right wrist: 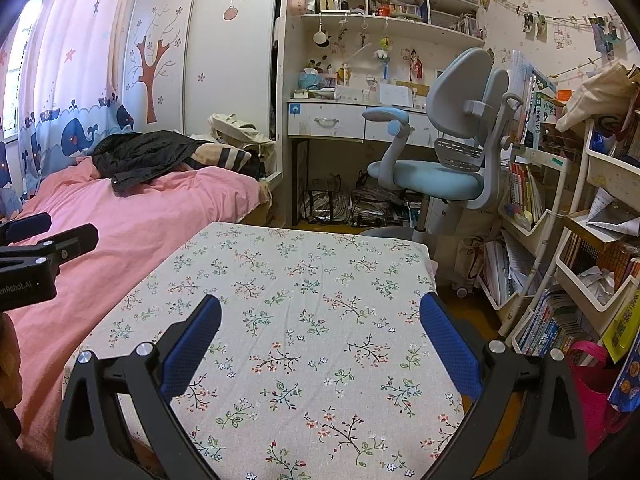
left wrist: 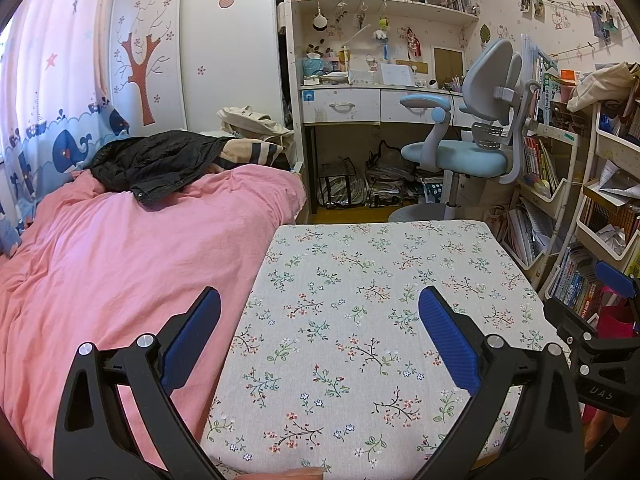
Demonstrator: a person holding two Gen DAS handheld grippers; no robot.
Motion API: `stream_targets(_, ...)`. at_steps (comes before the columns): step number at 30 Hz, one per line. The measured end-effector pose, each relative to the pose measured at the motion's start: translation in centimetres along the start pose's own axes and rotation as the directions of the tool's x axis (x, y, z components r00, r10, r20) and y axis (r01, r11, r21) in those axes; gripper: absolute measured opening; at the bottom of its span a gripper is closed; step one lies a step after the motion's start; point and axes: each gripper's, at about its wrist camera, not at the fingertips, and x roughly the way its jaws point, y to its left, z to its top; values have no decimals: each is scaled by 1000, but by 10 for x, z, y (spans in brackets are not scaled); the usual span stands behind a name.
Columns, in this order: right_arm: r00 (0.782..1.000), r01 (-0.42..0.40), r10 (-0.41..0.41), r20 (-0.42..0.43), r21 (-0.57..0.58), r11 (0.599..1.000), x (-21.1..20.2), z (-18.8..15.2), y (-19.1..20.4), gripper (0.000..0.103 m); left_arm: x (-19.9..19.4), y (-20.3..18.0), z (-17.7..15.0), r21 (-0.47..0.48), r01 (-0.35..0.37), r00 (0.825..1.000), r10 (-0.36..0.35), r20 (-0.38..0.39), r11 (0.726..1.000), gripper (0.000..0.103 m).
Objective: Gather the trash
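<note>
Both my left gripper (left wrist: 320, 312) and right gripper (right wrist: 320, 316) gape empty over the floral table (left wrist: 360, 280) (no trash visible), so I risk snagging cloth.

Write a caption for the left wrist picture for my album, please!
Left gripper open above a flowery tablecloth, pink bed alongside, blue chair behind, no trash visible.

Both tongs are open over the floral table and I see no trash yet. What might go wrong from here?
1. The tablecloth is loose fabric; low tongs may snag and drag it.
2. The left tongs and right tongs sit side by side and may collide.
3. Reaching right risks bumping the crowded bookshelf.
</note>
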Motion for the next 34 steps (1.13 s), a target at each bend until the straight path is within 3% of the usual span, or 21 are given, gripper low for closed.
stream_targets(11,1000,-8,8,-11,-6,1000,5,-4,2,95,2,0,0,-7,8,1000,-8,-6,1000,96)
stream_targets(16,997,-38,40,-70,24,999,21,-8,-7,95,10,8,-5,-69,87,995,-90,-39,994,96)
stream_targets(19,990,-30,35,-135,41,999,40,-13,-17,95,14,6,-7,-49,88,995,-90,-44,995,96)
stream_targets(24,963,-2,6,-268,13,1000,89,-17,-21,95,14,7,-5,-34,25,1000,-25,-14,999,96)
stream_targets(28,935,11,-29,-354,-53,999,134,-19,-13,95,25,6,-3,22,-11,996,13,-88,1000,96)
stream_targets(34,904,61,-93,-416,-90,994,175,-29,-17,95,34,22,1,-27,-4,994,1,-108,1000,96)
